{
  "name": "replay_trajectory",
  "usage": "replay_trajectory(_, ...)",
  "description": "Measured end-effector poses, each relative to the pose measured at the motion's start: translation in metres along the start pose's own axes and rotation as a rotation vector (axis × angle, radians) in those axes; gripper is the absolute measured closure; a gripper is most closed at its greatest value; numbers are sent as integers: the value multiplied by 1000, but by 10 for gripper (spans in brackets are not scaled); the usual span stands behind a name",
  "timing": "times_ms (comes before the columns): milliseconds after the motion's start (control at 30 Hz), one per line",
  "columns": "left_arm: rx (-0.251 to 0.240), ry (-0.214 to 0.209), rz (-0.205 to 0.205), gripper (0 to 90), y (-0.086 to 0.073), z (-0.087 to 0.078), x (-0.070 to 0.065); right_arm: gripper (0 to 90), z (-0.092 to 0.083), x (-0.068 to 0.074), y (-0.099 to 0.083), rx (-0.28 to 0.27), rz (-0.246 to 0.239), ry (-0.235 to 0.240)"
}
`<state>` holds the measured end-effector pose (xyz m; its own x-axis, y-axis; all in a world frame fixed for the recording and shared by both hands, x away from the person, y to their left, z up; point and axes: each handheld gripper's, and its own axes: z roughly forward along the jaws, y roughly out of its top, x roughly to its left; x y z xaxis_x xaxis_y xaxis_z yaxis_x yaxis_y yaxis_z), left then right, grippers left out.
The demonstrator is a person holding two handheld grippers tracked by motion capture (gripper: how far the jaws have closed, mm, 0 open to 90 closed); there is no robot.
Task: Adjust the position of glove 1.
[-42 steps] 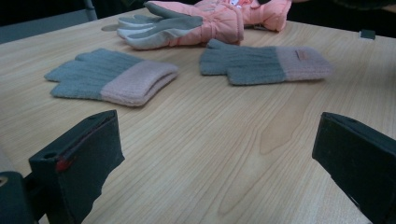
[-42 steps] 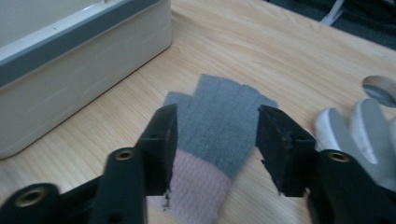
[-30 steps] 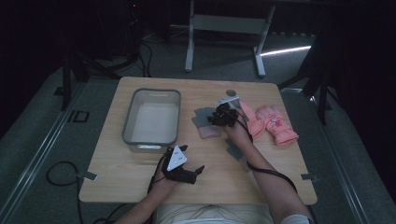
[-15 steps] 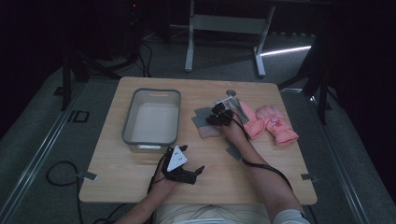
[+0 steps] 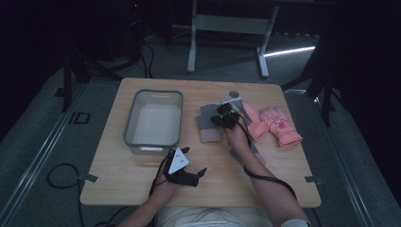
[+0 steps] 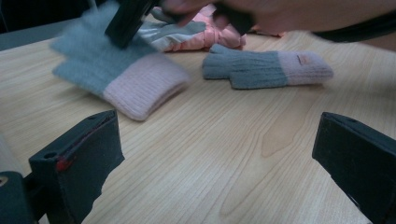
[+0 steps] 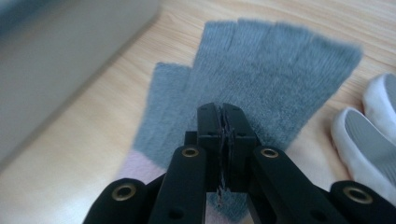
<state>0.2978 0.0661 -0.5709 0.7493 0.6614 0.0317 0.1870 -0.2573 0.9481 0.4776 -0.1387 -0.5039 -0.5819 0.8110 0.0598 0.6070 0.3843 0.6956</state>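
Right gripper [image 7: 223, 122]: jaws together, having just closed, pinching the knit of the grey glove near the middle of its palm; a thin fold of fabric shows between the pads.
Grey glove [image 5: 209, 124]: on the table [image 5: 118, 175], just right of the bin and left of the pink gloves, under the right gripper [image 5: 223, 116].
Glove axis: in the high view the long axis runs nearly straight up and down the picture, pink cuff toward the person, grey fingers toward the far edge.
Glove in the left gripper view: cuff [image 6: 142, 86] points toward the camera, fingers away and to the left; the finger end is blurred and looks raised off the wood while the cuff still touches it.
Glove in the right gripper view: fingers [image 7: 280, 42] fan away from the jaws, thumb [image 7: 161, 93] on the left, cuff below the jaws.
Second grey glove [image 6: 266, 69]: flat on the table, long axis crosswise in the left gripper view, cuff to the right.
Left gripper [image 5: 185, 169]: jaws wide apart, nothing between them, near the table's front edge.
Bin [image 5: 135, 118]: grey, left of the glove, apart from it.
Pink gloves [image 5: 274, 125]: side by side, right of the right hand.
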Motion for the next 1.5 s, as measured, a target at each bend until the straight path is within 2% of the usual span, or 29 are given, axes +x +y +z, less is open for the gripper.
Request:
replay_trajectory(33,-3,-1,-1,11,0,0,0,873,-7,3,-2,-15,7,-3)
replay_trajectory(67,-6,0,-2,11,0,0,0,874,-21,10,-6,-31,5,-3)
replay_trajectory(167,-1,2,0,11,0,-1,0,874,-41,20,-18,-55,36,4)
replay_trajectory(367,-6,2,-10,11,0,-1,0,874,-66,36,-50,-62,63,-13)
replay_trajectory(400,-7,2,-10,11,0,-1,0,874,-69,36,-54,-65,87,-1)
replay_trajectory(567,-9,0,-21,10,0,-1,1,874,-72,46,-78,-41,123,34)
replay_trajectory(600,-10,2,-21,11,-1,-1,2,874,-71,49,-83,-37,119,29)
replay_trajectory(667,-9,3,-17,11,-1,-1,1,874,-68,55,-93,-20,131,50)
replay_trajectory(700,-8,3,-14,11,0,-1,1,874,-68,58,-96,-14,121,38)
replay_trajectory(833,-9,4,-6,11,0,-1,0,874,-61,64,-107,17,122,61)
replay_trajectory(1100,-8,4,-4,11,0,-1,0,871,-45,57,-119,48,158,59)
replay_trajectory(1300,-9,4,-7,11,-1,-1,1,847,-44,55,-121,39,142,70)
replay_trajectory(1367,-9,4,-7,11,-1,-1,1,825,-49,53,-119,29,131,79)
replay_trajectory(1400,-9,4,-6,11,-1,-1,0,812,-53,51,-117,12,111,90)
replay_trajectory(1467,-10,3,-7,11,-1,-1,0,791,-64,43,-111,-18,68,81)
replay_trajectory(1500,-10,3,-6,11,-1,-1,0,774,-69,37,-108,-34,45,101)
